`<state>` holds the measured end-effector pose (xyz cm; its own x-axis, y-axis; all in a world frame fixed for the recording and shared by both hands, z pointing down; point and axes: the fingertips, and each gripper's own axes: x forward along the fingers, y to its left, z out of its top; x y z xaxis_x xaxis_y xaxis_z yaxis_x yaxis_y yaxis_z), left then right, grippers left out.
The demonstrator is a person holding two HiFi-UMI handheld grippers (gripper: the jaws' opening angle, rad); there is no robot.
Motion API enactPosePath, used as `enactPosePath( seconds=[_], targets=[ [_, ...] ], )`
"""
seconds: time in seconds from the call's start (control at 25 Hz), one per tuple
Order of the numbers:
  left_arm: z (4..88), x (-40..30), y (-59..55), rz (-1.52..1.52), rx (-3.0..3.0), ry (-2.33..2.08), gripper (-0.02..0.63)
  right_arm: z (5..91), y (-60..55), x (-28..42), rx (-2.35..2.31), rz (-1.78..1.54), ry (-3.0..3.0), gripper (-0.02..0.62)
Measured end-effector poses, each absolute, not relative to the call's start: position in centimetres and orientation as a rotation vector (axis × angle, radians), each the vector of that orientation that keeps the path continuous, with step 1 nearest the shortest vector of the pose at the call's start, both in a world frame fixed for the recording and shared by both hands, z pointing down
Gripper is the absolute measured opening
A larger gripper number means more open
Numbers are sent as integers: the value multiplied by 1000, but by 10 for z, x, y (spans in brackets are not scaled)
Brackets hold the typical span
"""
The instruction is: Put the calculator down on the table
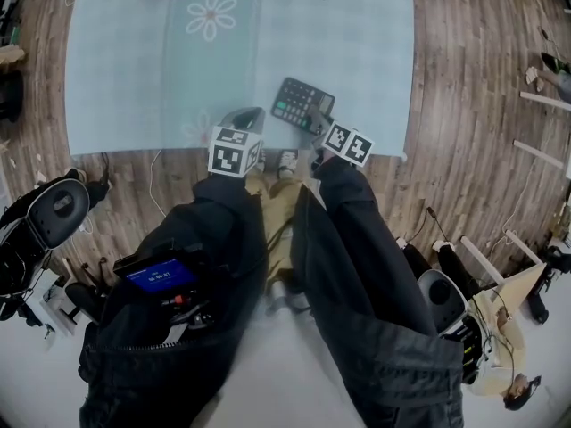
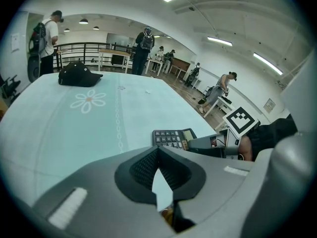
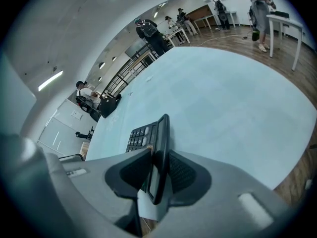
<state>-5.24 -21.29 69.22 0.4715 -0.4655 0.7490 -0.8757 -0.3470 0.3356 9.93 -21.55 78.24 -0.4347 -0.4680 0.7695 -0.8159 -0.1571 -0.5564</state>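
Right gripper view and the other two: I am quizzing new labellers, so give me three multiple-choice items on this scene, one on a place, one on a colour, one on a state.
1. Where is the black cap? A. At the far end of the table. B. On the floor. C. On a chair.
2. What colour is the calculator? A. White. B. Dark grey. C. Red.
3. What stands between the jaws of the right gripper? A. Nothing. B. The cap. C. The calculator.
Answers: 1 A, the left gripper view shows it lying on the table far beyond the calculator; 2 B, the head view shows a dark case; 3 C, the right gripper view shows it edge-on between the jaws.
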Motion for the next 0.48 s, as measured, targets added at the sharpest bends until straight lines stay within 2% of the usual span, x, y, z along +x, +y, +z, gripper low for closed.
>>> enactPosePath(
  seconds=[0.12, 0.24, 0.48],
  targets=[
    [692, -53, -215, 705, 1981, -1122, 0, 783, -219, 101, 1443, 1562, -1838, 118],
    [691, -50, -221, 695, 1992, -1131, 0, 781, -224, 108, 1453, 1548, -1866, 167],
    [674, -39, -242, 647, 2049, -1147, 0, 754, -242, 132, 1532, 1388, -1930, 179]
  ],
)
